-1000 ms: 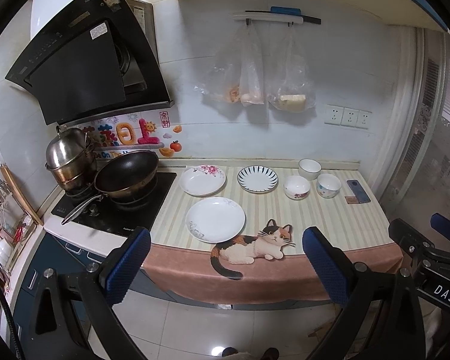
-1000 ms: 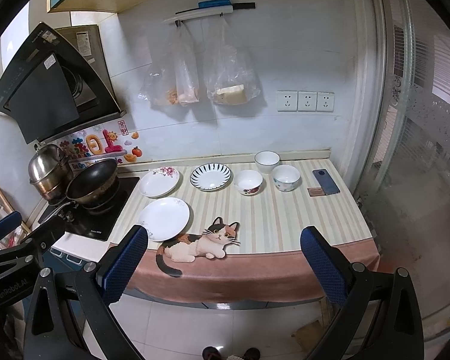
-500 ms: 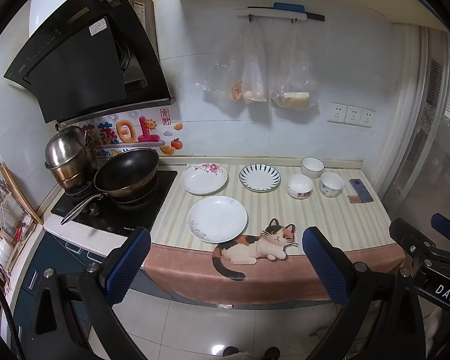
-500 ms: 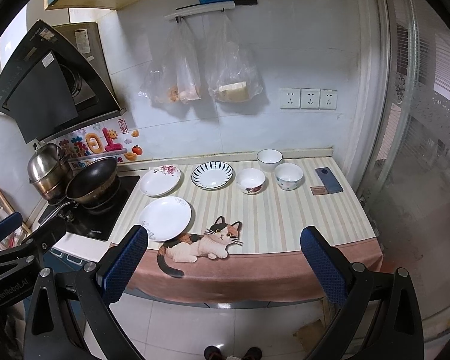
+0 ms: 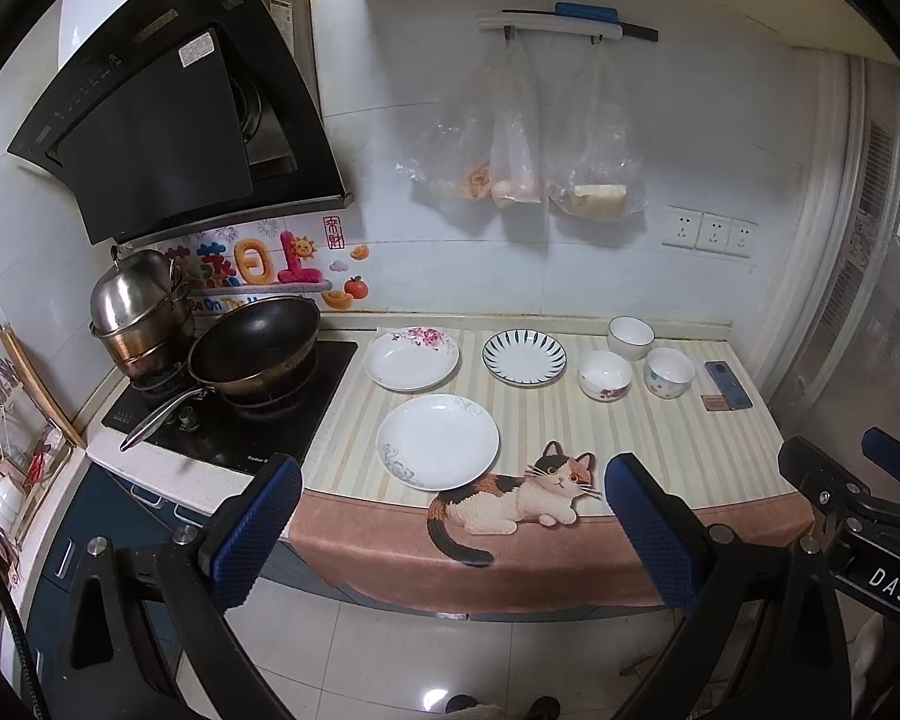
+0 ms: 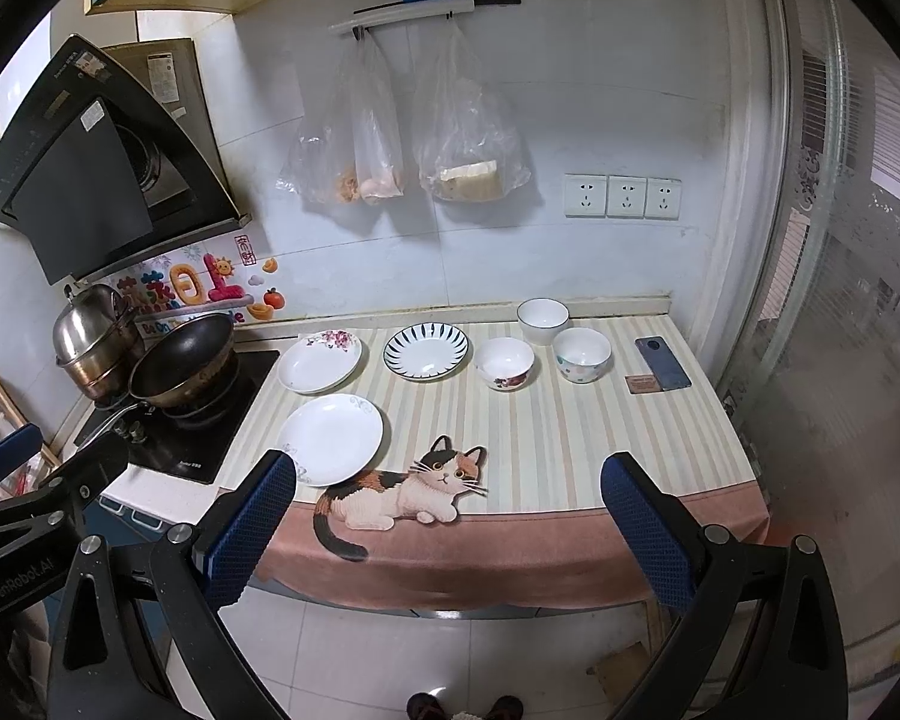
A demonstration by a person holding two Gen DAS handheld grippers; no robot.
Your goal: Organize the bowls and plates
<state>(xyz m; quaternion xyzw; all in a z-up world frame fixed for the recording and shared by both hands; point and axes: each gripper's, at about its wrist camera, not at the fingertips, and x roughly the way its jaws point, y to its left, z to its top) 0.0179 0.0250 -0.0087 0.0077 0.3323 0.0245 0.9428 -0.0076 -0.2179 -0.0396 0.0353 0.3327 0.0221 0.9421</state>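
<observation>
Both claws, left claw (image 5: 453,525) and right claw (image 6: 448,525), hang wide open and empty, short of the table (image 6: 570,438). Three plates (image 6: 332,438) lie at its left half, three bowls (image 6: 504,363) near the back right.

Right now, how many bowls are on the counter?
3. One plain white bowl sits at the back by the wall, a flowered bowl sits beside the striped plate, and a dotted bowl sits near the phone.

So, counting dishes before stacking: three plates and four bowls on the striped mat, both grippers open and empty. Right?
Not quite: there are three bowls, not four, as the right wrist view shows. The three plates are on the striped mat, and the left gripper and right gripper are open and empty.
</observation>
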